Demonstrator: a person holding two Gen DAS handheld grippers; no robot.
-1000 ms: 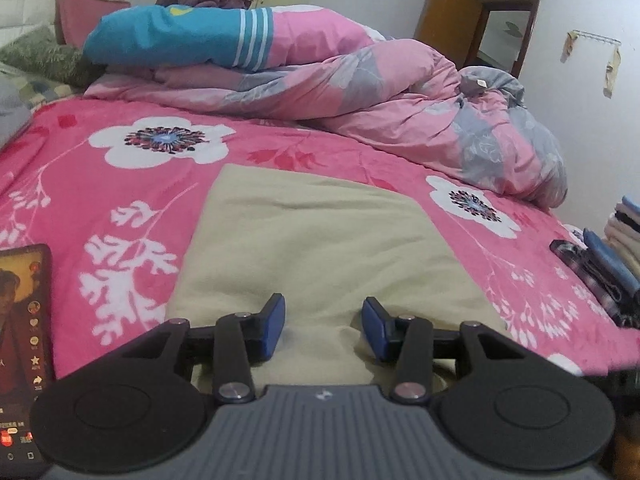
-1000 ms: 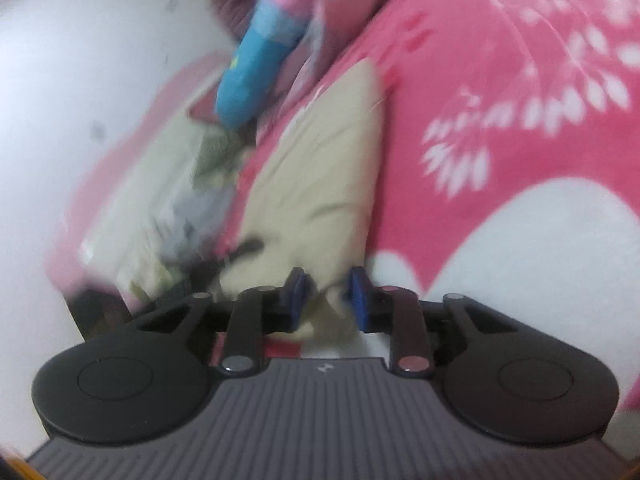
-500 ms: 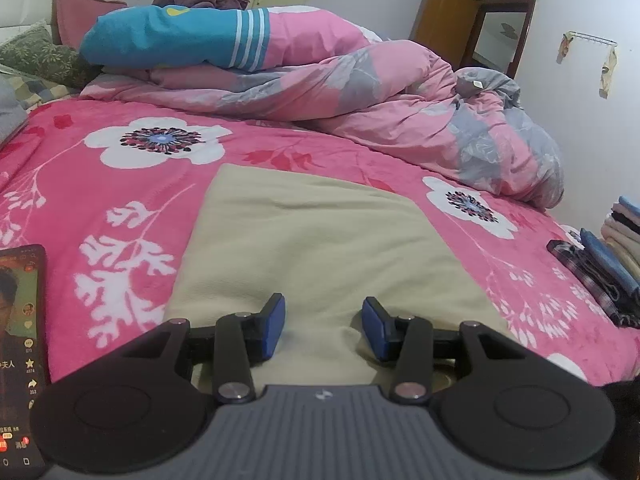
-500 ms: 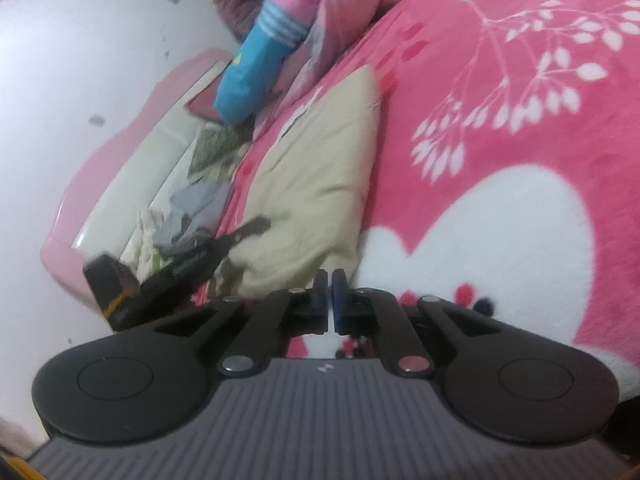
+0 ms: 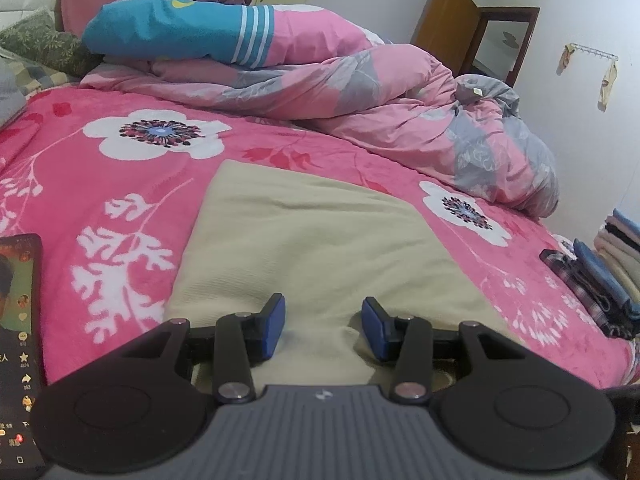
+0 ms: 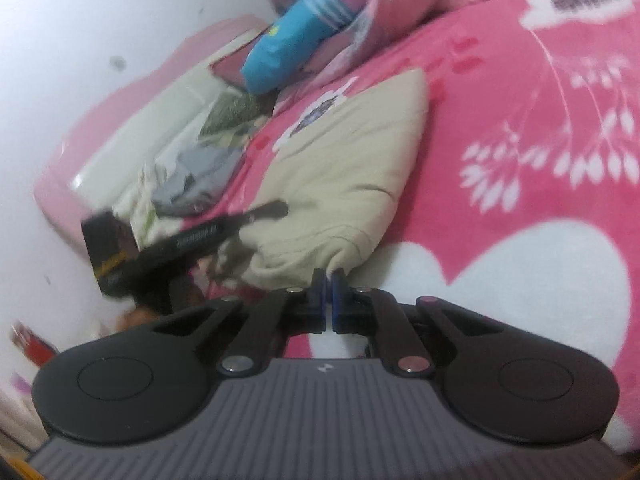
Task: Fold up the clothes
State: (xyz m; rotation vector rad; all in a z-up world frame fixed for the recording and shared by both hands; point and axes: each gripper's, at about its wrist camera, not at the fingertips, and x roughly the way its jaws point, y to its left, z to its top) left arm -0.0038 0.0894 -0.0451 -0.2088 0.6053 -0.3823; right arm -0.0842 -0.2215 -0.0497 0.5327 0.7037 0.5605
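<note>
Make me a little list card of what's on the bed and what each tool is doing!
surface: pink flowered blanket
garment: beige cloth, lying mostly flat
left tool: open, over the cloth's near edge
right tool: just closed, pinching the cloth's corner
behind: bunched pink and grey duvet
left edge: phone, screen lit
right edge: folded clothes stack

Left wrist view looks low and level across the bed [image 5: 120, 184]; right wrist view, rolled sideways, sits close. Both share the beige garment [image 5: 320, 248] [image 6: 352, 168].
</note>
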